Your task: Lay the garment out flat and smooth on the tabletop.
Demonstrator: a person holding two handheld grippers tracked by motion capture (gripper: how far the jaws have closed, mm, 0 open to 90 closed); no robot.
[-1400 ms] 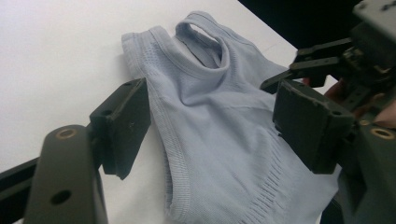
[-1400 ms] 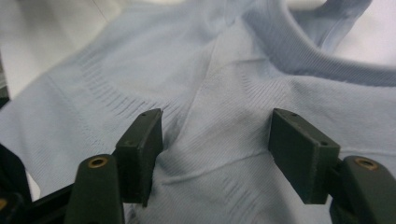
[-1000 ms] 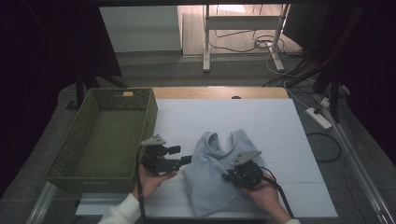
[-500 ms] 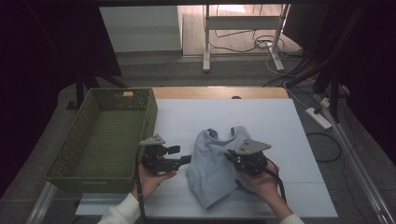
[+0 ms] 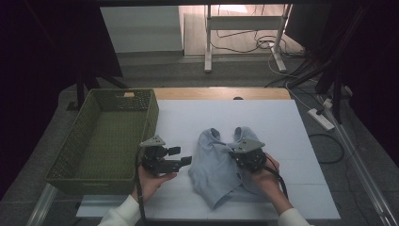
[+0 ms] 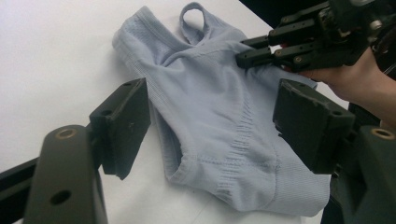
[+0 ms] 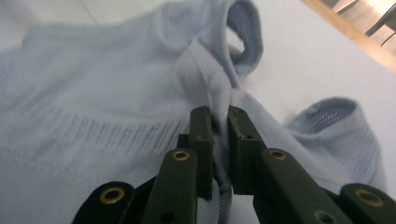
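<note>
A light blue-grey ribbed top (image 5: 214, 165) lies crumpled on the white table (image 5: 263, 117). My right gripper (image 5: 235, 156) is shut on a raised fold of the top near its straps; in the right gripper view the cloth (image 7: 93, 93) is pinched between the two jaws of that gripper (image 7: 219, 126). My left gripper (image 5: 181, 156) rests on the table just left of the top, open and pointing at it. In the left gripper view its wide-apart jaws (image 6: 217, 123) frame the top's hem (image 6: 210, 98) without touching it, and the right gripper (image 6: 245, 50) shows beyond.
A green woven basket (image 5: 151, 117) stands at the table's left, close behind the left hand. Bare white table lies beyond the top and to its right. A wooden edge (image 5: 221, 92) runs along the far side, with cables and a power strip (image 5: 321, 118) on the floor.
The right gripper has moved left and slightly away from the person, dragging the pinched fold so the top bunches narrower. The left gripper has stayed put.
</note>
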